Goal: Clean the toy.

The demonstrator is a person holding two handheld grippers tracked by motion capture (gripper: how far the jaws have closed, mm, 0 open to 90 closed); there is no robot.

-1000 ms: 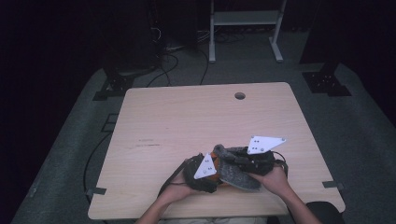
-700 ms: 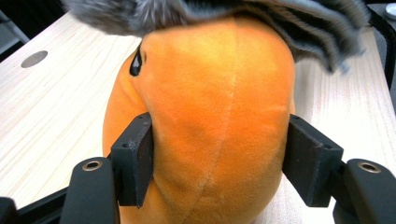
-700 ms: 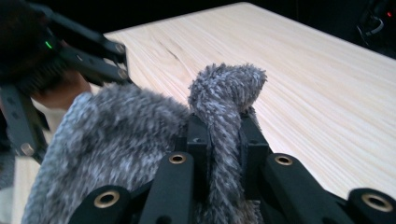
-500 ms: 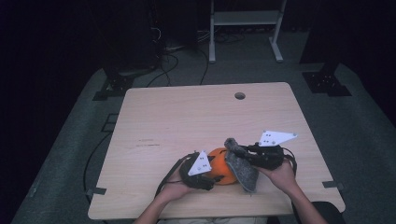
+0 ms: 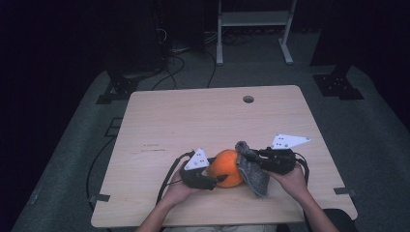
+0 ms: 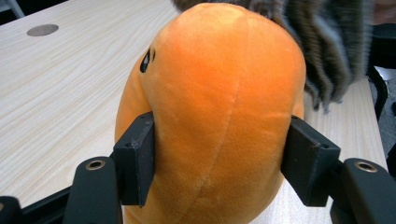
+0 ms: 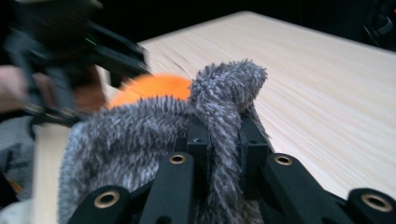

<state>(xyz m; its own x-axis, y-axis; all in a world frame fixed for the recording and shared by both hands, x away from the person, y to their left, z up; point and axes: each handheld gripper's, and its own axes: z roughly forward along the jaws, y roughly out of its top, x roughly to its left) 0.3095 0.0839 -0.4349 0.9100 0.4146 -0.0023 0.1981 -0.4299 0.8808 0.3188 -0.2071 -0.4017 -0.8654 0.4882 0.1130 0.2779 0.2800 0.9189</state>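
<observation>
Two tongs share the work: your left tongs have been closing and squeeze the orange plush toy on the desk. Just right of the toy, your right tongs pinch the grey furry cloth, touching it.

Pale wood surface, round cable hole near its far edge. Beyond the far edge: grey carpet floor, white metal stand, loose black cables.

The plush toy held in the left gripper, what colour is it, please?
Orange plush toy, clearest in the left gripper view.
</observation>
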